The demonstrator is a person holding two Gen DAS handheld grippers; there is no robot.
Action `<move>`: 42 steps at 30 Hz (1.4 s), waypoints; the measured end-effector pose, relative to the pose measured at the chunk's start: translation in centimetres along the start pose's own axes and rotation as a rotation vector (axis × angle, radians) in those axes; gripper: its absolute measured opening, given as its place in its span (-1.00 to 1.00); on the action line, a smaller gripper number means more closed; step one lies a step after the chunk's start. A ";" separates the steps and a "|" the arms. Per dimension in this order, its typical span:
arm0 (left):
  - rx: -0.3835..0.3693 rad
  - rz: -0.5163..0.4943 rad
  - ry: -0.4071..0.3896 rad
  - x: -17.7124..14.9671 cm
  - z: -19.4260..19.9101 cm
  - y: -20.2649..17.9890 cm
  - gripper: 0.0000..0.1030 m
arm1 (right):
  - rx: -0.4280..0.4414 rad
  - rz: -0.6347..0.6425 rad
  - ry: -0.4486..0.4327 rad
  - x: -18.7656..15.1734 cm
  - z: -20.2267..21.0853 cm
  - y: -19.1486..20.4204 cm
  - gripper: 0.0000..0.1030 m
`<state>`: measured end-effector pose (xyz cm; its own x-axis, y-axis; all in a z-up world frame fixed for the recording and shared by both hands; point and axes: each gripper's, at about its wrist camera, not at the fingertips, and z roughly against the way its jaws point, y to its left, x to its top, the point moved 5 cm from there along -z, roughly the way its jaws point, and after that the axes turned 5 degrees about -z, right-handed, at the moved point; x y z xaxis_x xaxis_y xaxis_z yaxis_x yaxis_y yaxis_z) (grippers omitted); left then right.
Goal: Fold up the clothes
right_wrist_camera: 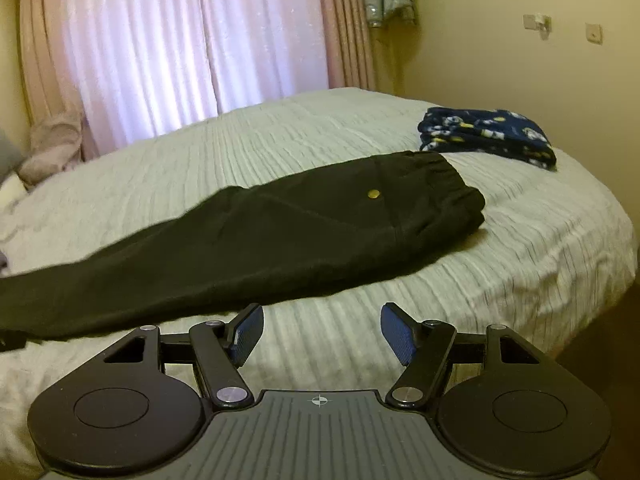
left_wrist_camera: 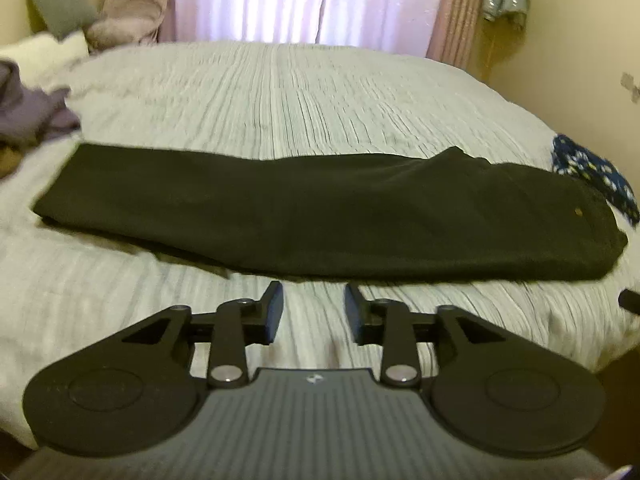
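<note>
One pair of black trousers [left_wrist_camera: 320,216] lies folded lengthwise across mid-frame on the bed [left_wrist_camera: 280,92] in the left wrist view, left gripper [left_wrist_camera: 314,312] jaws apart, empty. Right wrist view: right gripper [right_wrist_camera: 322,334] jaws apart below the trousers; patterned navy garment [right_wrist_camera: 486,136] upper right.

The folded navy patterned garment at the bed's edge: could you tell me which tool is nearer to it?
Right. The right tool hovers open near the black trousers' waistband end, with the navy garment just beyond; the left tool sits farther along, toward mid-trousers.

Trousers [left_wrist_camera: 320,216] on bed [left_wrist_camera: 280,92], folded garment [right_wrist_camera: 488,136] beyond
</note>
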<state>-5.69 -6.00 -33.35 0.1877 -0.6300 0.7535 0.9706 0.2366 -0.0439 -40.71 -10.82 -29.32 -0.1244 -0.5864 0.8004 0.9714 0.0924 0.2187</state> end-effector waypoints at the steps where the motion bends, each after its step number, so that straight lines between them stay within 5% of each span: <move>1: 0.006 -0.011 -0.004 -0.1 0.8 -0.1 -0.24 | 0.000 -0.006 -0.006 0.1 0.6 0.3 0.33; 9: 0.057 -0.060 -0.026 -1.6 6.6 -0.1 -0.02 | -0.019 -0.004 -0.004 0.3 3.8 2.2 0.33; 19: 0.097 -0.059 -0.049 -1.6 8.5 1.4 0.05 | -0.028 -0.016 0.029 -0.1 2.9 1.8 0.33; 42: 0.053 -0.086 0.052 1.5 1.9 0.7 0.07 | -0.115 -0.032 0.134 1.3 -3.2 -0.1 0.33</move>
<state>-5.00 -5.44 -31.00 0.1129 -0.6867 0.7181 0.9743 0.2181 0.0554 -40.32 -14.18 -30.11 -0.1348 -0.6900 0.7112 0.9851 -0.0158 0.1714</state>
